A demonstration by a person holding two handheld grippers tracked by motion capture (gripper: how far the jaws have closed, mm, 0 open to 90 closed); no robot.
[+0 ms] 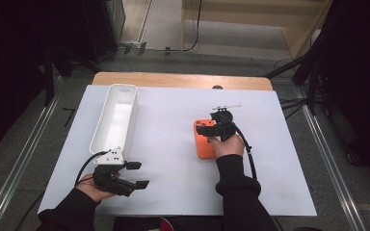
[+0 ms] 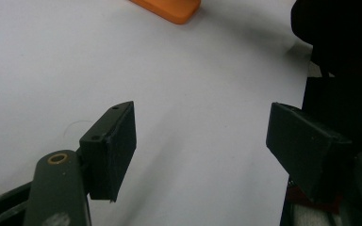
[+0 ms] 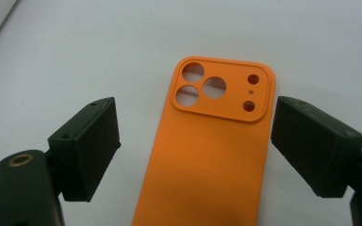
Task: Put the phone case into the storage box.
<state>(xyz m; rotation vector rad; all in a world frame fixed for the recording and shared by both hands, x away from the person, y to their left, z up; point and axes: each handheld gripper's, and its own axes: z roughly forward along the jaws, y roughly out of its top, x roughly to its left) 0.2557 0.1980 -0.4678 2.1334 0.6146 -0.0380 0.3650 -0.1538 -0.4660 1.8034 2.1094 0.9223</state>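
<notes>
The right gripper (image 3: 195,148) hung over the orange phone case (image 3: 207,155), its jaws spread wide with one pad (image 3: 92,150) off each long edge of the case and clear of it, gripping nothing. The case lay flat, back up, on the white table sheet (image 1: 173,144), its camera cutouts (image 3: 202,87) toward twelve o'clock in the right gripper view. In the high view the case (image 1: 203,144) sat right of the sheet's centre, with the right gripper (image 1: 211,129) above its far end and the person's right hand (image 1: 229,144) at its four o'clock.

The left gripper (image 1: 138,174) rested near the sheet's seven o'clock corner, jaws apart and holding nothing, only bare sheet between its pads (image 2: 118,150). From it the case lay toward two o'clock, well apart. A long white tray (image 1: 115,115) stood at eleven o'clock from the left gripper, just beyond it.
</notes>
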